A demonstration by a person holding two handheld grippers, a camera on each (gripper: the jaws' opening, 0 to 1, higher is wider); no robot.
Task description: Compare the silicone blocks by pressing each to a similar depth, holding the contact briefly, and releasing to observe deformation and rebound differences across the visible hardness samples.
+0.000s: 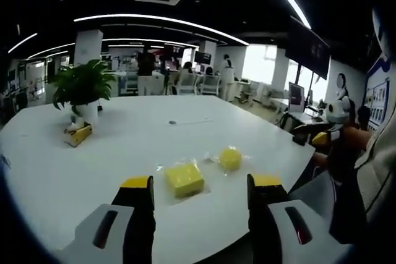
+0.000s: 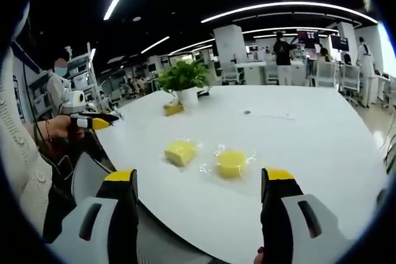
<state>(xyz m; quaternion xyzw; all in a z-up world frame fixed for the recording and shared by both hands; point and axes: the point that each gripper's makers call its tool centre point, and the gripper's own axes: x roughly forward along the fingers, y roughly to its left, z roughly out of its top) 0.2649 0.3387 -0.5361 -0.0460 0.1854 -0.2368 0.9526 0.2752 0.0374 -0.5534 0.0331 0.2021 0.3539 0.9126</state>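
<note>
Nearest the lens in the left gripper view, the left tongs [image 1: 201, 193] rise from the bottom of the frame with their yellow-tipped jaws spread wide and nothing between them; in the right gripper view the right tongs [image 2: 201, 183] stand just as wide and just as empty at the bottom of that frame. Just beyond them, near the front edge of the white desk [image 1: 124, 134], lie two yellow silicone samples, each in what looks like a clear wrapper. The square block [image 1: 184, 178] sits low and centre in the left gripper view, between the jaw tips in the picture, and left of centre in the right gripper view [image 2: 180, 151]. The round block [image 1: 230, 158] lies just beside it, up and to the right in the left view and at centre in the right view [image 2: 231, 162]; the two are close but apart. Both look small and light, probably soft and springy, and the film may be slippery, so a press should come straight down on the flat top face, near its middle, or a block could skid. Which is harder cannot be told from here. A potted plant [image 1: 81, 88] stands at the left of the frame, well apart.
</note>
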